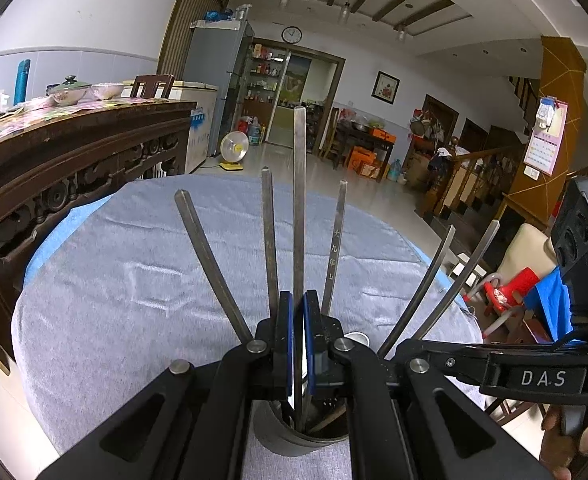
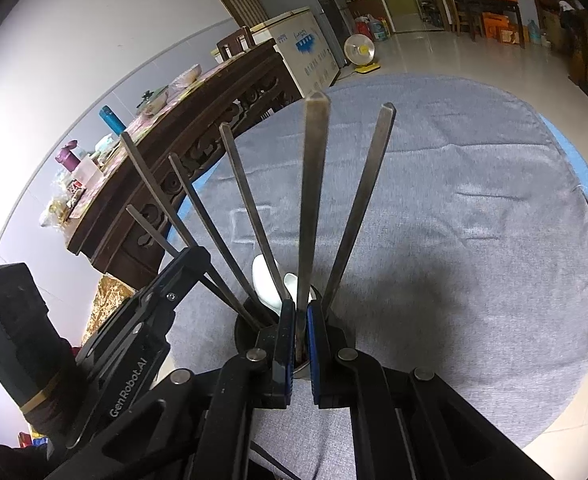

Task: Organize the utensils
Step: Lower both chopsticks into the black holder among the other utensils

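A round metal holder (image 1: 294, 436) stands on a grey cloth (image 1: 133, 280) and holds several steel chopsticks fanned upward. My left gripper (image 1: 298, 300) is shut on one upright chopstick (image 1: 300, 200) over the holder. My right gripper (image 2: 301, 308) is shut on another upright chopstick (image 2: 314, 184) above the same holder (image 2: 245, 332). White ceramic spoons (image 2: 263, 280) stand in the holder. The right gripper's arm shows at the right of the left wrist view (image 1: 494, 364); the left gripper's body shows at the lower left of the right wrist view (image 2: 133, 340).
The cloth covers a round table (image 2: 474, 240). A dark carved wooden table (image 1: 73, 152) with bowls and bottles stands close on the left. A red plastic stool (image 1: 510, 288) and a chair are to the right. Open tiled floor lies beyond.
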Demonstrator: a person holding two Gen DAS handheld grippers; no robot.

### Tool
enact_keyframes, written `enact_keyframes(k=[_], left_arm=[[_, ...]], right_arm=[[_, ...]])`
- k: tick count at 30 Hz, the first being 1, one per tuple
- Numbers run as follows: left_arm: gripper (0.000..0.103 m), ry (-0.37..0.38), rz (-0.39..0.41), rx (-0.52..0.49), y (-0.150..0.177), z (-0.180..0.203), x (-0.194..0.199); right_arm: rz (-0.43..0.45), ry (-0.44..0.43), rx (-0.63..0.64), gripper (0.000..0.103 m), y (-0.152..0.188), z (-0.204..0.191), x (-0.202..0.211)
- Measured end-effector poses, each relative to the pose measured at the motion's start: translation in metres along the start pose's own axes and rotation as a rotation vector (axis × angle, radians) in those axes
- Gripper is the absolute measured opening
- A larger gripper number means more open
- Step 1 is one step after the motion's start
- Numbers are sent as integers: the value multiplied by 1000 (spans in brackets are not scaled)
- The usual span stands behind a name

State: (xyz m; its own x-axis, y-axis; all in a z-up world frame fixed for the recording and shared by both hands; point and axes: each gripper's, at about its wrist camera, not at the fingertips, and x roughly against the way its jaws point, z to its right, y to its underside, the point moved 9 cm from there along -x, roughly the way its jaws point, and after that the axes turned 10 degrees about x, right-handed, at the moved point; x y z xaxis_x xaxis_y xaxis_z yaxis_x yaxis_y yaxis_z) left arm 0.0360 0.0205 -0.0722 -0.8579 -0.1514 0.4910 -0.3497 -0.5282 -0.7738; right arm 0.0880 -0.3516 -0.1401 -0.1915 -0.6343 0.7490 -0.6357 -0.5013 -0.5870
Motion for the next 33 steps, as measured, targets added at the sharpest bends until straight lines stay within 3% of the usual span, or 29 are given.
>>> enact_keyframes(k=[33], left_arm=[[5,10,-25,-3,7,-3,2]], right_arm=[[-17,-16,-19,7,0,6,-10]])
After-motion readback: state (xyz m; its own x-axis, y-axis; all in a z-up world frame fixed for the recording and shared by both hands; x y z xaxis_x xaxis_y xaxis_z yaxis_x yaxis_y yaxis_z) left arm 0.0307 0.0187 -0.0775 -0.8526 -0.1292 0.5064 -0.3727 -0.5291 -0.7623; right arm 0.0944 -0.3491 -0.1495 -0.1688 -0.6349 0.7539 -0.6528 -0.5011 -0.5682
